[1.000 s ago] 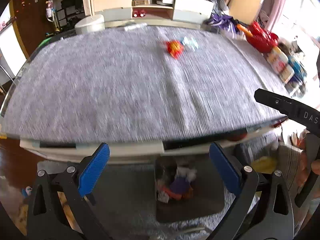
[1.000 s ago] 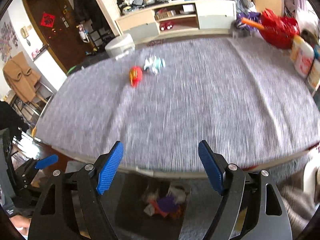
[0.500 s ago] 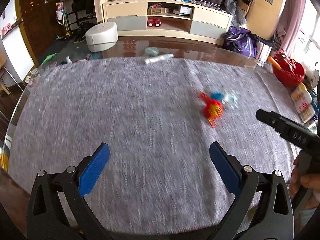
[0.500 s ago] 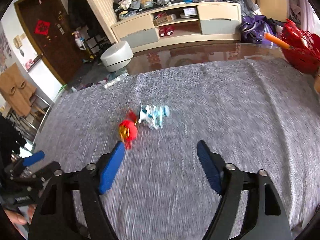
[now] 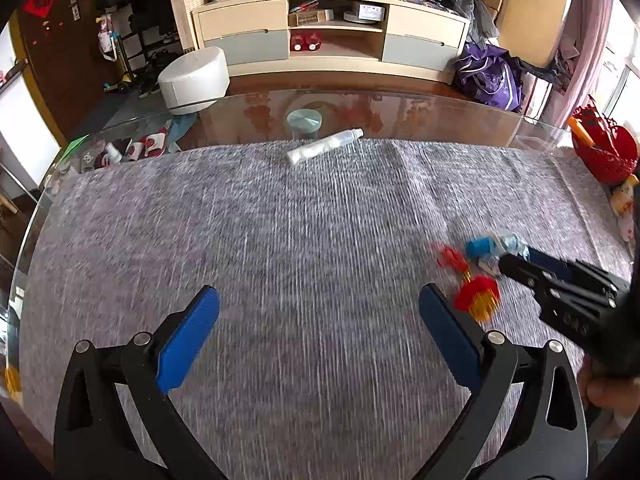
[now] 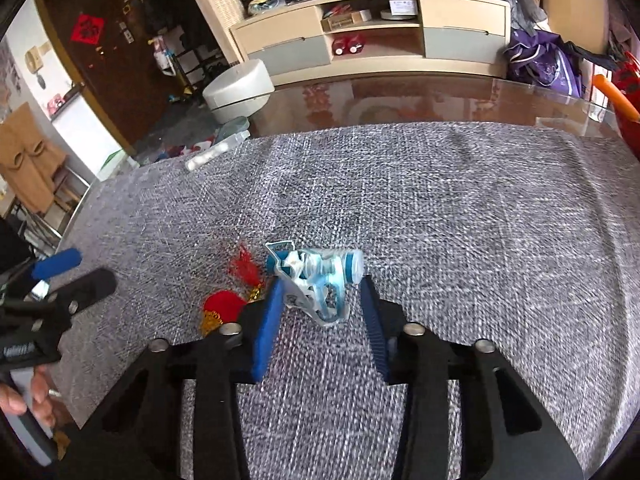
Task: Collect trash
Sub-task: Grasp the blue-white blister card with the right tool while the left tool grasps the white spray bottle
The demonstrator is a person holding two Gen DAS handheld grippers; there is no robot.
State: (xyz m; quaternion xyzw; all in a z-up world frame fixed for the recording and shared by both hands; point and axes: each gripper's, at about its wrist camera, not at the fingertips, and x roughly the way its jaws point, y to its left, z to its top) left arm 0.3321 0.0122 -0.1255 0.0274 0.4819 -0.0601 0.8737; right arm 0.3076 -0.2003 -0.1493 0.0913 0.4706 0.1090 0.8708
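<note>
A crumpled blue and white plastic wrapper (image 6: 316, 276) lies on the grey cloth, between the open fingers of my right gripper (image 6: 320, 292), which has narrowed around it. It also shows in the left wrist view (image 5: 494, 246), by the right gripper's tip. A red and gold tasselled ornament (image 6: 224, 306) lies just left of the wrapper; it shows in the left wrist view (image 5: 478, 298) too. My left gripper (image 5: 318, 316) is open and empty over the cloth, left of the ornament. A white tube (image 5: 322, 148) lies at the cloth's far edge.
The grey cloth (image 5: 280, 240) covers a glass table (image 5: 400, 112). A red basket (image 5: 604, 152) and bottles stand at the right edge. A white stool (image 5: 194, 78) and a TV cabinet (image 5: 332, 36) stand beyond the table.
Both grippers moved forward from the near table edge, above the bin, out over the cloth. The right gripper reached the blue wrapper and its fingers have narrowed around it.
</note>
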